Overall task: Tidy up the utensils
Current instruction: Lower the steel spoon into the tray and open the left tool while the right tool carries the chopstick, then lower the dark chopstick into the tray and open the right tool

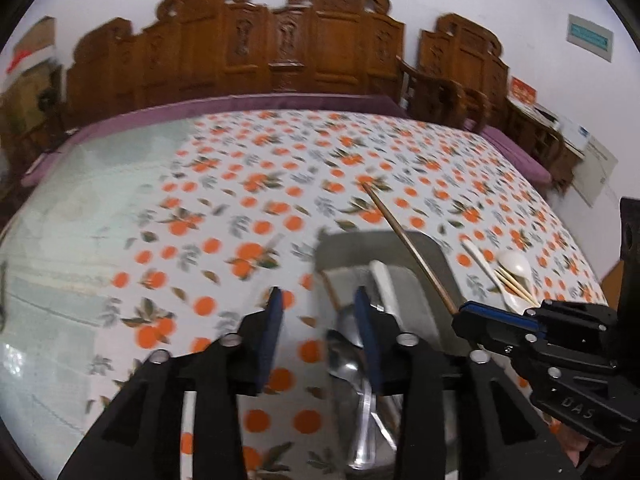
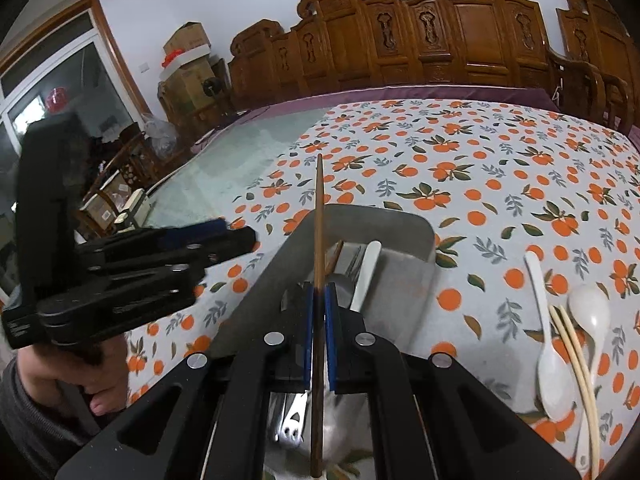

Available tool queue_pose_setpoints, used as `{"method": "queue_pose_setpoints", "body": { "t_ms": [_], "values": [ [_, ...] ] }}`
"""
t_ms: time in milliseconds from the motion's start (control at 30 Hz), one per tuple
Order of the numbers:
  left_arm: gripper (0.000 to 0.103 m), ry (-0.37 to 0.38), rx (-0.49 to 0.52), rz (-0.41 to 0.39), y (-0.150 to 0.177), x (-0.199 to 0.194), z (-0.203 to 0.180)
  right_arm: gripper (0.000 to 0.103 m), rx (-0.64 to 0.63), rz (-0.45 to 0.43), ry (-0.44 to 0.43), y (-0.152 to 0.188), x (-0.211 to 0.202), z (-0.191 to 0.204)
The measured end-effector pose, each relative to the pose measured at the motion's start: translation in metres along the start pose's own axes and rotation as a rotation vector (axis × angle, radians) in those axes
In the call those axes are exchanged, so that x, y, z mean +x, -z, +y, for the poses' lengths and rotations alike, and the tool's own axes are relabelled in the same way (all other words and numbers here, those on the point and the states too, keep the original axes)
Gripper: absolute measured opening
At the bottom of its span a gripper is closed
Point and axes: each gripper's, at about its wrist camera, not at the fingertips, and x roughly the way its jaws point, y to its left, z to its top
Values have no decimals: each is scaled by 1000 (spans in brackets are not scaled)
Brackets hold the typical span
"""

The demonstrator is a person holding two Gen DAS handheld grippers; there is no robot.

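Observation:
A grey metal tray (image 2: 404, 236) sits on the orange-print tablecloth; it also shows in the left wrist view (image 1: 436, 252). It holds a white spoon (image 2: 366, 276), metal utensils (image 1: 360, 396) and a brown chopstick. My right gripper (image 2: 319, 332) is shut on a dark brown chopstick (image 2: 319, 216) and holds it over the tray; the chopstick also shows in the left wrist view (image 1: 408, 240). My left gripper (image 1: 318, 320) is open and empty over the tray's left edge. Two white spoons (image 2: 554, 356) and pale chopsticks (image 2: 580, 360) lie right of the tray.
A carved wooden bench (image 2: 440, 36) stands behind the table. The left part of the table is bare glass (image 1: 80, 216). Cardboard boxes (image 2: 188, 64) stand at the far left by a window.

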Motion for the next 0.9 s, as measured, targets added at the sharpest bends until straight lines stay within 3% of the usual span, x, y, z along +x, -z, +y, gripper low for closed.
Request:
{"method": "queue_pose_setpoints", "body": {
  "t_ms": [233,567,900],
  "values": [
    [79,-61,-57,-44,-7,-7,22,7,24,16,25,1,21,1],
    [86,-95,-67,-49,-8,-6,26,7,-48,44,86,25,29,17],
    [87,-93,-59,-47,-9,-4,18,7,-61,3,52,17,13,13]
  ]
}}
